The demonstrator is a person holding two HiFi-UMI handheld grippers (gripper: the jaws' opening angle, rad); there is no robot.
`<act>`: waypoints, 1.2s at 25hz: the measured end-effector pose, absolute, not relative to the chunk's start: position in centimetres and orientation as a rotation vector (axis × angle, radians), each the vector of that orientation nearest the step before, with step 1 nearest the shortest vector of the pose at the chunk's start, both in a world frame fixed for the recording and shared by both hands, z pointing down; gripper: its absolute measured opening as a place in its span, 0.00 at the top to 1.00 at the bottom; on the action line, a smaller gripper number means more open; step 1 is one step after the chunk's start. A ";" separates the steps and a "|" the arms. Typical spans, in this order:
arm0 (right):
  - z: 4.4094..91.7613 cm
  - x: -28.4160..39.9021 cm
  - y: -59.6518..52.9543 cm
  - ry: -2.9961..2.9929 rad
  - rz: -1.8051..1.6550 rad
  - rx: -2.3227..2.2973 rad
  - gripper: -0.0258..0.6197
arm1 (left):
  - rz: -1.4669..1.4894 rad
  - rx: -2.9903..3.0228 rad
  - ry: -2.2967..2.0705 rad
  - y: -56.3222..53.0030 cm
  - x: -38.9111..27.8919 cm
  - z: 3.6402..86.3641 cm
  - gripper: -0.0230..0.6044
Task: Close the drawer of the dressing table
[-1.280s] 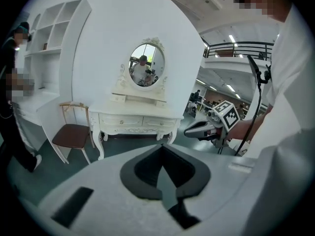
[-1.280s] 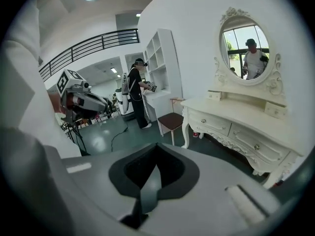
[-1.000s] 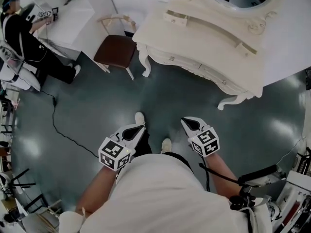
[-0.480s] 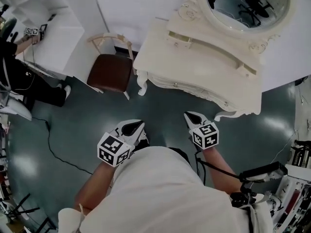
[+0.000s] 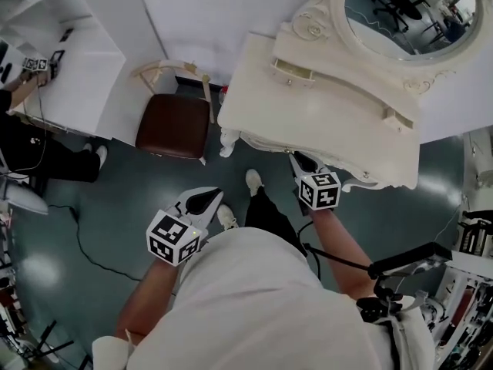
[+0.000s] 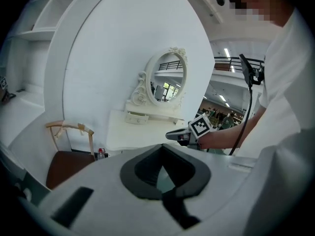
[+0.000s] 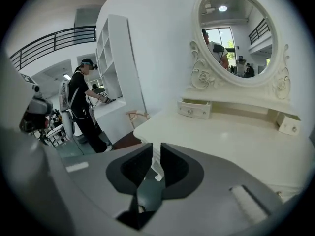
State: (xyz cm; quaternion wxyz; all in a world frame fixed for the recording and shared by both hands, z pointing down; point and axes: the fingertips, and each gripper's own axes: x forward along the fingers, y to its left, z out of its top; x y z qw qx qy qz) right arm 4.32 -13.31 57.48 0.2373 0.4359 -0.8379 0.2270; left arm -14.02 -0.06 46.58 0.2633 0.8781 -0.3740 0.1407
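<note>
The cream carved dressing table (image 5: 308,110) has its oval mirror (image 5: 408,14) cut off by the edge of the head view. On its worktop, the small cream drawer (image 7: 194,109) under the mirror's chair-side end looks slightly pulled out. The right hand-held gripper (image 5: 300,160) is at the table's front edge, tips partly hidden beneath it. Its jaws are opening, with nothing between them. The left hand-held gripper (image 5: 209,199) hangs well short of the table, jaws together and empty.

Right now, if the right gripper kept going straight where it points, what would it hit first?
Probably the table's front edge, just ahead of the right gripper, though depth is unclear. Its jaws are opening, with nothing between them.
</note>
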 end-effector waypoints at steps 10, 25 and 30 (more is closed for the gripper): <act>60.5 3.0 -28.7 -2.247 0.696 1.321 0.80 | 0.420 2.313 -1.125 -8.8 -18.5 45.8 0.96; 65.0 3.3 -39.9 -2.155 0.924 1.421 0.71 | 0.437 2.228 -1.234 -17.5 -20.2 45.2 0.96; 65.9 3.8 -41.8 -2.133 0.977 1.444 0.71 | 0.448 2.210 -1.245 -18.7 -20.2 45.5 0.96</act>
